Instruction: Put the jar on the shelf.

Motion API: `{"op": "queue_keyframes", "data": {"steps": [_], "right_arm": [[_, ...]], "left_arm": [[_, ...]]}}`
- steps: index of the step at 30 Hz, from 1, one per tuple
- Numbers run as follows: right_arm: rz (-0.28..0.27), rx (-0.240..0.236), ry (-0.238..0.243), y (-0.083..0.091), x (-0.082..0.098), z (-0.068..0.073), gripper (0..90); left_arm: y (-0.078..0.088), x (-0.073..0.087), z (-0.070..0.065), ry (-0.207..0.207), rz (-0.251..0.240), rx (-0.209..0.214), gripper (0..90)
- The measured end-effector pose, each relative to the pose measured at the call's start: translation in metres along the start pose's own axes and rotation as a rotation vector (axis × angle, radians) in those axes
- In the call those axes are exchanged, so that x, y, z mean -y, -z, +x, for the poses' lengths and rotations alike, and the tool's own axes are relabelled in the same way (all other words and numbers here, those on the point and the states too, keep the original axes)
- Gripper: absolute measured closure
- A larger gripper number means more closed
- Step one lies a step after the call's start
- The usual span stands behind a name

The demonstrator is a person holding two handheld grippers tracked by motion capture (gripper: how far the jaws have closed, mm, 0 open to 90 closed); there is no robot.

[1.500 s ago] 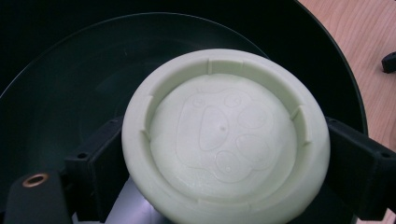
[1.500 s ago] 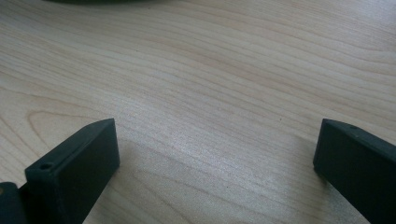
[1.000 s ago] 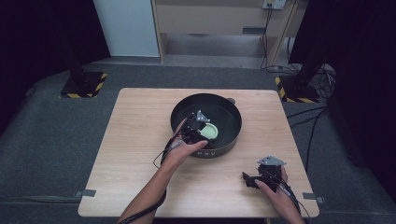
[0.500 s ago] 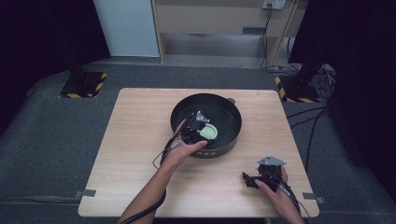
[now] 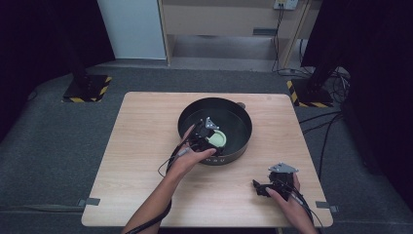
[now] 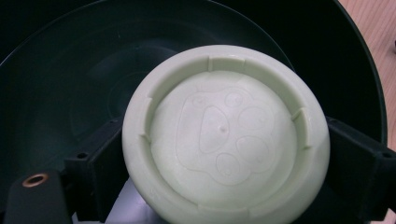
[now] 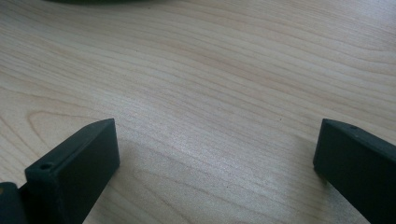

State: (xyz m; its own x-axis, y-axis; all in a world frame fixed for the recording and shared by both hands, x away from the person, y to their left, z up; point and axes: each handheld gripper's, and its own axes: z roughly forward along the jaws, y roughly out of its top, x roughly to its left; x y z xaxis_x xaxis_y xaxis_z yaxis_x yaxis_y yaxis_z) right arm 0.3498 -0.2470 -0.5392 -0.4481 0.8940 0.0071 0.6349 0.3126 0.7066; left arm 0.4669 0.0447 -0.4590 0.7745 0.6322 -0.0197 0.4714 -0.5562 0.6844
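We are clamping the pale green lid (image 6: 224, 135) (paw print facing up) in our left gripper (image 5: 208, 137) inside the black pan (image 5: 241, 141); our right gripper (image 7: 217, 163) is resting spread wide on the table (image 5: 136, 146).

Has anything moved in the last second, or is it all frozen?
Almost frozen. The left claw stays shut on the pale green dish inside the black pan, with no clear shift. The right claw rests open on the table, as before.
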Motion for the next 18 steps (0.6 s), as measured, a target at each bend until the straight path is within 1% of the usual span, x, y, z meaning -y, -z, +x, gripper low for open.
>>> {"op": "queue_keyframes", "data": {"steps": [6, 13, 15, 16, 17, 18], "right_arm": [[0.0, 0.0, 0.0, 0.0, 0.0, 0.0, 0.3], [0.0, 0.0, 0.0, 0.0, 0.0, 0.0, 0.3], [0.0, 0.0, 0.0, 0.0, 0.0, 0.0, 0.3], [0.0, 0.0, 0.0, 0.0, 0.0, 0.0, 0.3], [0.0, 0.0, 0.0, 0.0, 0.0, 0.0, 0.3], [0.0, 0.0, 0.0, 0.0, 0.0, 0.0, 0.3]], "left_arm": [[-0.0003, -0.0004, -0.0008, -0.002, 0.004, -0.004, 9.6], [-0.0007, -0.0006, -0.0021, 0.005, 0.001, -0.012, 9.4], [-0.0006, -0.0003, -0.0011, 0.015, -0.005, 0.005, 7.9], [-0.0004, -0.0003, -0.0008, 0.016, -0.005, 0.012, 4.8], [-0.0001, -0.0005, -0.0009, 0.017, -0.006, 0.018, 4.8], [0.0012, -0.001, -0.001, 0.013, -0.009, 0.016, 3.0]]}}
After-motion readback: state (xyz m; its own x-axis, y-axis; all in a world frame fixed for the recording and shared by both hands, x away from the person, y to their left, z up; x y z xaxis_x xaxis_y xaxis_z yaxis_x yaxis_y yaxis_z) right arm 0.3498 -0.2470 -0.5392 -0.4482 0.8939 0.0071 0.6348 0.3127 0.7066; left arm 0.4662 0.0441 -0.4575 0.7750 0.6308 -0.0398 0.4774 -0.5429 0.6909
